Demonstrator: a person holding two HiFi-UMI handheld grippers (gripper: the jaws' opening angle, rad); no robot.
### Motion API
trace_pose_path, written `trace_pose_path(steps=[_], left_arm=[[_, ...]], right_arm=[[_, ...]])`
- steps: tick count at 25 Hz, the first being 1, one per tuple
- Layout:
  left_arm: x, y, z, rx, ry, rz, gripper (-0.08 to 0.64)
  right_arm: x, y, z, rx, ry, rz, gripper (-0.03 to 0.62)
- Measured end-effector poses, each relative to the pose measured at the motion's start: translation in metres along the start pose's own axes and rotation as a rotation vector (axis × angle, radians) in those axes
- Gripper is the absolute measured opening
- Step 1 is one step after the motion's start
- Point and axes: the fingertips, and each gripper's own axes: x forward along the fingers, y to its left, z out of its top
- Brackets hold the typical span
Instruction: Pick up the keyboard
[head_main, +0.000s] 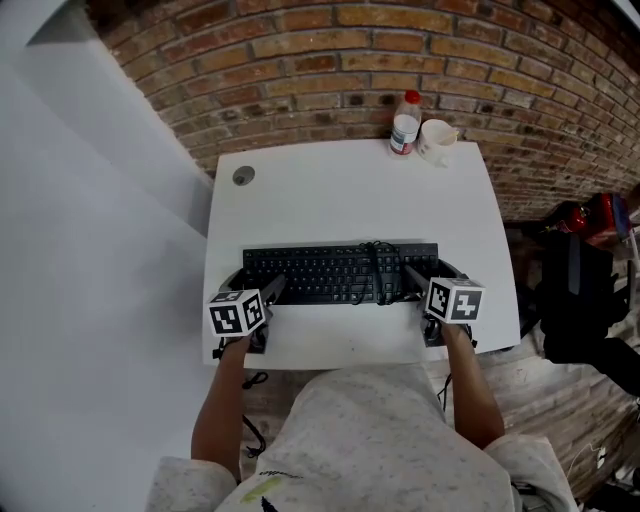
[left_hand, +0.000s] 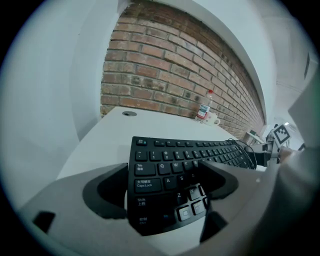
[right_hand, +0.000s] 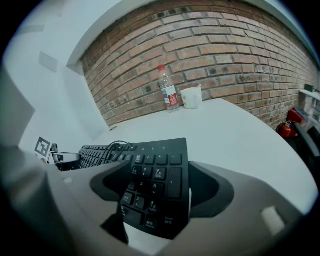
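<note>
**Open grippers at both ends of the keyboard, flat on the table**

The left gripper stands spread astride the keyboard's Caps Lock corner, pinching nothing. The keyboard lies flat near the white table's front edge, long axis left to right, bottom row toward the person, its cable looped on top. It is likely light, stiff, slick plastic; its short ends suit a two-handed hold. The right gripper, equally spread, straddles the numpad corner.

White counter stands against brick wall. Rear right corner: clear bottle, red cap, upright, just beside white cup. Rear left: round grey grommet.
</note>
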Motion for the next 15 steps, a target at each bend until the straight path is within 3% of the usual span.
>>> trace_pose_path(steps=[15], left_arm=[[-0.056,-0.020,0.074,0.066,-0.235,0.007,0.433]], right_arm=[[-0.046,0.032,0.074,-0.080,-0.189,0.039,0.370]])
